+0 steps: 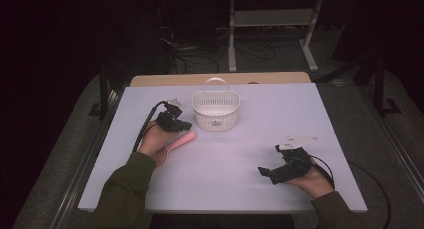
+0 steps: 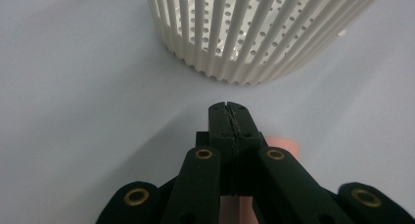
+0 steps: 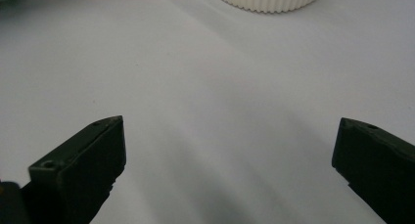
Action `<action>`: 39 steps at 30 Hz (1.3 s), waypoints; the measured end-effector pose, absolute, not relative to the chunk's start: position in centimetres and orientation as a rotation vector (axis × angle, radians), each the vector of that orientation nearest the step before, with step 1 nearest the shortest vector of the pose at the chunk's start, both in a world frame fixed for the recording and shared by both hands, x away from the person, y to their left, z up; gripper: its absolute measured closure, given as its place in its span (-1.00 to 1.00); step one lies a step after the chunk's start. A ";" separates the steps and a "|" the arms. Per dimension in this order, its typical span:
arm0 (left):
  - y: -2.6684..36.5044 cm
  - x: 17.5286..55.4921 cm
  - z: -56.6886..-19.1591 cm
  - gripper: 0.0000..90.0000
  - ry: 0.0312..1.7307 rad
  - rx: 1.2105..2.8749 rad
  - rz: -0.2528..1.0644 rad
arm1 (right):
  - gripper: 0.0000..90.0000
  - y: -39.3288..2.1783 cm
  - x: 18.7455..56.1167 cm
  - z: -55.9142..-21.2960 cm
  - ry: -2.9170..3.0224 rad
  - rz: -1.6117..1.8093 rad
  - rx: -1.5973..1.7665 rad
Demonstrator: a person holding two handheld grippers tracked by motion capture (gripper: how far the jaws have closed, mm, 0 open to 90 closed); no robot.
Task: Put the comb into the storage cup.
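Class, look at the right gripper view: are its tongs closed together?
No, the right tongs stand wide apart with bare table between them.

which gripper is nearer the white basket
Left. The left gripper sits just beside the white basket, over a pink object. The right gripper rests well away near the table's front edge.

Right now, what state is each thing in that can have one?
Left gripper: jaws shut, nothing visibly clamped; pink brush beneath.
Right gripper: jaws wide open, empty, above bare table.
Basket: upright, handle raised; contents unclear.
Pink brush: lying flat on the table, beside the basket, under the left hand.
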State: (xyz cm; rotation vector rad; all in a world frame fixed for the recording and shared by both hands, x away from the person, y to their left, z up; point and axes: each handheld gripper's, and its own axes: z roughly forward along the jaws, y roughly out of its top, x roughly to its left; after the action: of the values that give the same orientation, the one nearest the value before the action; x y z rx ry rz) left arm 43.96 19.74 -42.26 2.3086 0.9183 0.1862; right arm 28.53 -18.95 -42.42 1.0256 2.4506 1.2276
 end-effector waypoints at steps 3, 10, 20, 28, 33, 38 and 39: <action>19.6 43.9 -42.3 1.00 0.916 2.317 0.184 | -1.00 -19.0 28.5 -42.4 2.451 1.227 1.024; 19.5 43.9 -42.4 1.00 0.914 2.322 0.179 | -1.00 -19.0 28.5 -42.4 2.451 1.227 1.025; 18.9 43.4 -42.3 1.00 0.892 2.351 0.155 | -1.00 -18.9 28.5 -42.5 2.453 1.225 1.025; 18.2 42.9 -42.3 1.00 0.869 2.369 0.135 | -1.00 -19.0 28.5 -42.4 2.454 1.226 1.024; 17.9 42.5 -42.3 1.00 0.856 2.388 0.126 | -1.00 -19.0 28.5 -42.4 2.453 1.226 1.023; 17.6 42.1 -42.4 1.00 0.852 2.398 0.115 | -1.00 -19.0 28.5 -42.4 2.453 1.226 1.023; 17.6 42.1 -42.4 1.00 0.852 2.398 0.115 | -1.00 -19.0 28.5 -42.4 2.453 1.227 1.024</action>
State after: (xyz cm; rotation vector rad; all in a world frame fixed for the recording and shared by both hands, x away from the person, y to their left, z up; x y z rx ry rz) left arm 42.14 17.61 -42.45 2.3976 0.8522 0.1146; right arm 28.50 -18.95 -42.44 1.0241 2.4528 1.2266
